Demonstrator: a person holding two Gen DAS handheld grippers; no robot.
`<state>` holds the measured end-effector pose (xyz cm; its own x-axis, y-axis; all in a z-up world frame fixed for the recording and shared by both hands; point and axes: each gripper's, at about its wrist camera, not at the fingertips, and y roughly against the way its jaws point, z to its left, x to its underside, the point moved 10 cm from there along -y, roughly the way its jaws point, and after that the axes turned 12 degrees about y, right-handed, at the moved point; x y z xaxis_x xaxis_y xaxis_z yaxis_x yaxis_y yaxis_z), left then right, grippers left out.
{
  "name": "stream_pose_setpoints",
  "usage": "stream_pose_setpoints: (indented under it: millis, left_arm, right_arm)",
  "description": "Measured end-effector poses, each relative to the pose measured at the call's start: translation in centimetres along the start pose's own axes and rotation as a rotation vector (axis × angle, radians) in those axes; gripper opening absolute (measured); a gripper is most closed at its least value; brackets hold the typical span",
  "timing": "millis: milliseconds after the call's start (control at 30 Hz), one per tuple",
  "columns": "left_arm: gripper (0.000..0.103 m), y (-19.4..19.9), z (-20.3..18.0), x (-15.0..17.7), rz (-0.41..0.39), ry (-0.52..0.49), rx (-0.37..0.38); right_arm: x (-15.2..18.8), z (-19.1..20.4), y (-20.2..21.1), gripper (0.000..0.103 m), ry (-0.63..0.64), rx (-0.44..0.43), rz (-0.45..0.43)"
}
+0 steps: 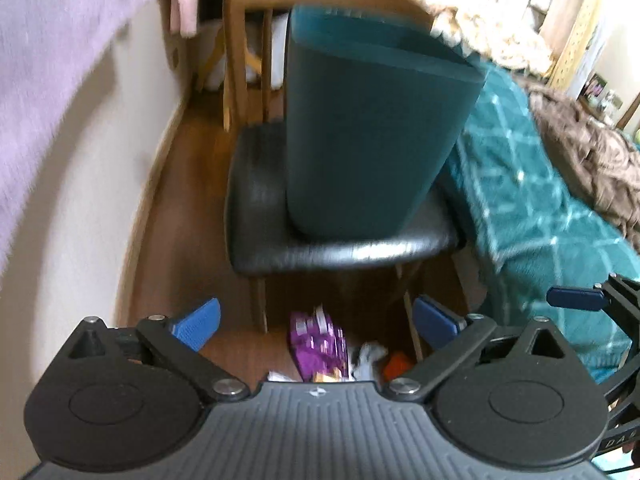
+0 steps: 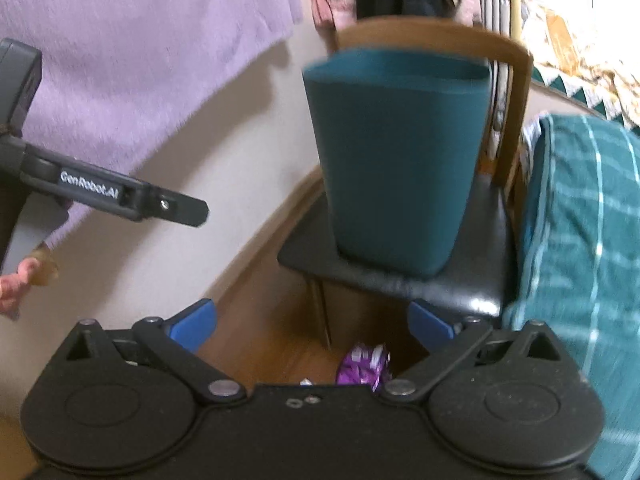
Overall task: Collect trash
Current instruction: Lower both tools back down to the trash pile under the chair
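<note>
Our left hand-held gripper [image 1: 316, 322] hangs wide open and empty; the purple wrapper [image 1: 318, 346] lies on the floor just below and ahead, upright long axis, nearer it than our equally open right hand-held gripper [image 2: 312, 320].

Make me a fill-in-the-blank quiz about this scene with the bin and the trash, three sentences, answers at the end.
1. The teal bin stands on the seat of a ____.
2. The purple wrapper lies on the ____ under the chair.
3. The left hand-held gripper and the right hand-held gripper both have their jaws ____.

Missing words: chair; floor; open
</note>
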<state>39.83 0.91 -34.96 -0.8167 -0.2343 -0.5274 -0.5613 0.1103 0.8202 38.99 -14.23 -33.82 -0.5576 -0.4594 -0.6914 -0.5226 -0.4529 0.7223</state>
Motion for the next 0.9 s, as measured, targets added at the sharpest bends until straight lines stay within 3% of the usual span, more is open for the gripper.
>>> stream_pose_setpoints:
  millis: [433,633,900]
  left_arm:
    - [0.103,-19.4,7.6,14.9,0.242,0.105,-0.068]
    - [0.103,-28.9,10.3,21.8,0.355,0.080,-0.105]
    - [0.103,-38.7,13.0,28.6,0.459,-0.044,-0.128]
  right_arm:
    - [18.7,3.9,-15.0,0.101,-0.021,-0.035,0.275]
    - [27.7,5.9,-22.6,0.097,-0.009,-0.087,0.394]
    - [37.8,7.9,-30.7,0.095,-0.055,-0.147,0.535]
